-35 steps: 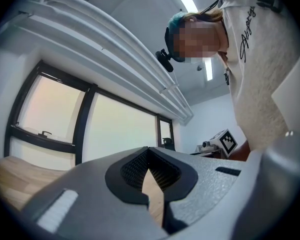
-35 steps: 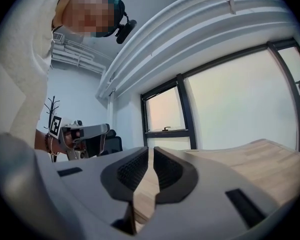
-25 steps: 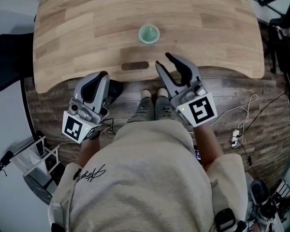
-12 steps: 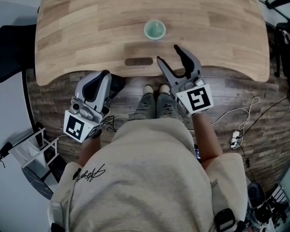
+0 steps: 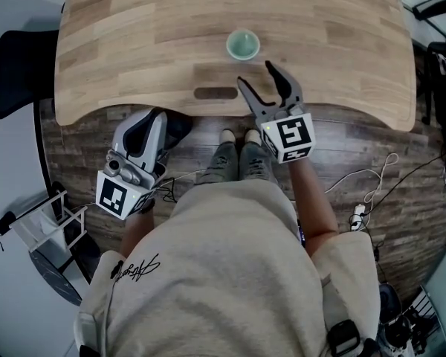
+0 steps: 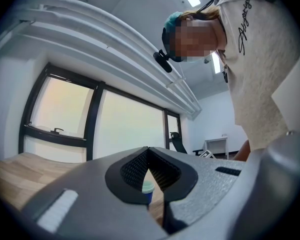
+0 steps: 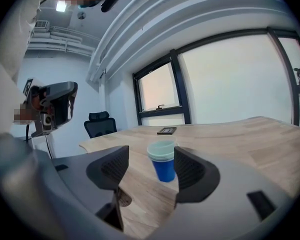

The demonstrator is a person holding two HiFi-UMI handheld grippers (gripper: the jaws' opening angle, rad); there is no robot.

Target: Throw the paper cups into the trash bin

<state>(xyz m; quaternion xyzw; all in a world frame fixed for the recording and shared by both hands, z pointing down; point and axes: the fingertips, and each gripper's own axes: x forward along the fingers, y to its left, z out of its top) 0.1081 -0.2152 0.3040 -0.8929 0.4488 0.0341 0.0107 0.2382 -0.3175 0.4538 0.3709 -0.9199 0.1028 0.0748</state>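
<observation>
A blue paper cup [image 5: 242,44] with a pale green rim, seemingly a nested stack, stands upright near the front middle of the wooden desk [image 5: 119,43]. My right gripper [image 5: 255,73] reaches over the desk's front edge just short of the cup, not touching it. Its jaws have just been opening and stand open with nothing pressed between them. In the right gripper view the cup [image 7: 163,161] stands beyond the open right gripper [image 7: 150,171]. My left gripper [image 5: 157,113] hangs shut below the desk edge at the left. In its own view the left gripper [image 6: 149,156] is shut and empty, the cup [image 6: 147,189] peeking under its tips.
A dark oval slot [image 5: 215,92] is cut in the desk near the front edge. A small black flat object [image 7: 167,130] lies far back on the desk. Black office chairs [image 5: 15,73] stand at the left and right. Cables [image 5: 372,192] lie on the floor.
My right gripper has moved forward over the desk edge toward the cup and its jaws have spread wider. The left gripper has stayed put.
</observation>
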